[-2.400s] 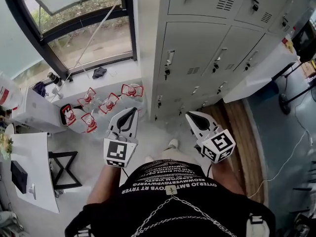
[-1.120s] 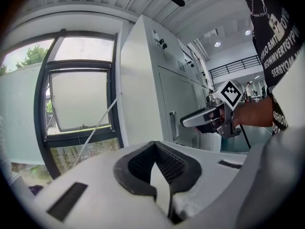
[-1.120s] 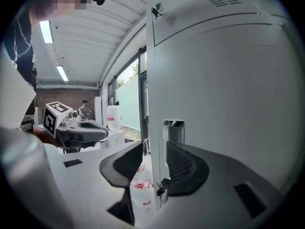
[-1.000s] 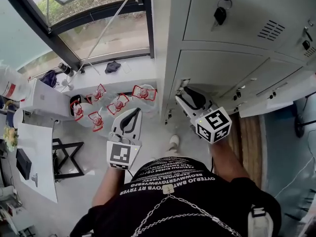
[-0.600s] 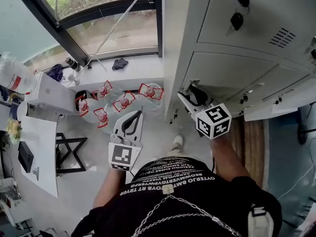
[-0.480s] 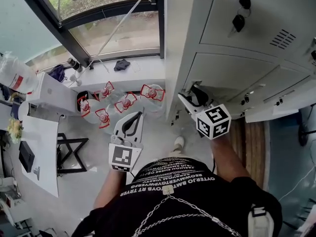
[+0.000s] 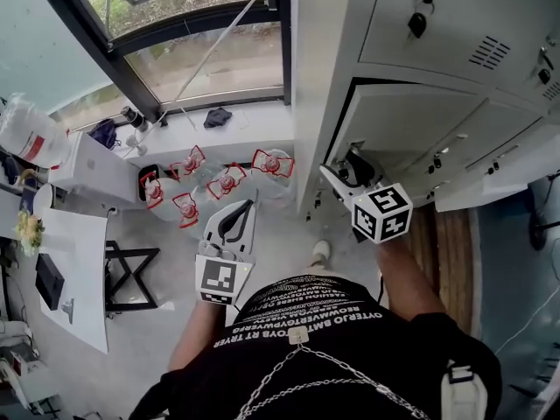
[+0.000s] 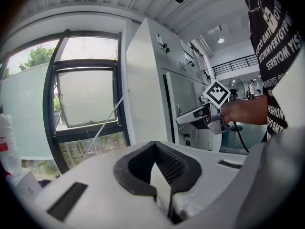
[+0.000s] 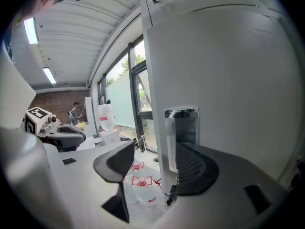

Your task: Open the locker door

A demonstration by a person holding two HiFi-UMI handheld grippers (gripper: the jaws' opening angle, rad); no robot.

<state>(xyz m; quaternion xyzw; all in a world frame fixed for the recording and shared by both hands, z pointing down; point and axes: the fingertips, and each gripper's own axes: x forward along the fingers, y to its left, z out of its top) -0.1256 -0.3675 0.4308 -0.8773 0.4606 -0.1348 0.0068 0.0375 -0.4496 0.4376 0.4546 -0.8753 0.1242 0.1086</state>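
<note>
The grey locker door stands slightly ajar, with a dark gap along its top and left edge. My right gripper is at that free edge, where the handle is. In the right gripper view the chrome handle and the door edge lie between the jaws of the right gripper. These jaws are opening: the left pad stands well off the door and nothing is squeezed. My left gripper hangs low in front of my body, shut and holding nothing. Its tips meet in the left gripper view.
Several water bottles with red handles stand on the floor left of the lockers, under the window. Keys hang from the locker above. A white desk and a black stand are at the left, and a wooden strip at the right.
The right gripper rose from beside my body to the door handle. The door, flush half a second ago, now shows a dark gap. The left gripper has barely moved.
</note>
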